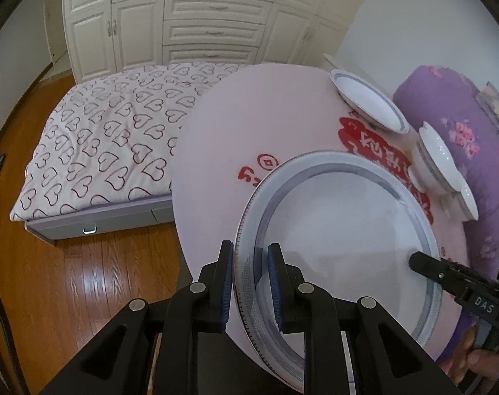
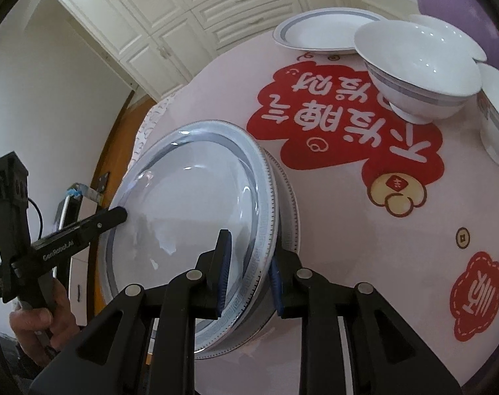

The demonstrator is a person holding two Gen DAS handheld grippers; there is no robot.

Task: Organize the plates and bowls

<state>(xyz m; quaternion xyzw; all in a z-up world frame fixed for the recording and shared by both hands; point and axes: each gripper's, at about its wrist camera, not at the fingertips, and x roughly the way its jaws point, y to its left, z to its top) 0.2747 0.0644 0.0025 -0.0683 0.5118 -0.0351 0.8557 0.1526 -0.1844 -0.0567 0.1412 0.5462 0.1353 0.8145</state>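
Observation:
A large white plate with a blue-grey patterned rim (image 1: 341, 237) (image 2: 190, 204) lies over a second plate of the same kind (image 2: 293, 217) near the round table's edge. My left gripper (image 1: 251, 283) is shut on its near rim, one pad on each face. From the opposite side my right gripper (image 2: 249, 276) is shut on the rim as well, its outer finger under the edge. Each gripper shows in the other's view, the right one (image 1: 419, 260) and the left one (image 2: 121, 214) with tips at the plate's rim.
The pink table cover (image 2: 364, 263) has red prints. At its far side stand a smaller plate (image 2: 325, 31) (image 1: 368, 102) and white bowls (image 2: 417, 65) (image 2: 496, 115) (image 1: 440, 161). Beyond are a bed (image 1: 111, 131), purple bedding (image 1: 463, 125), a wooden floor (image 1: 84, 279) and white wardrobes (image 1: 200, 16).

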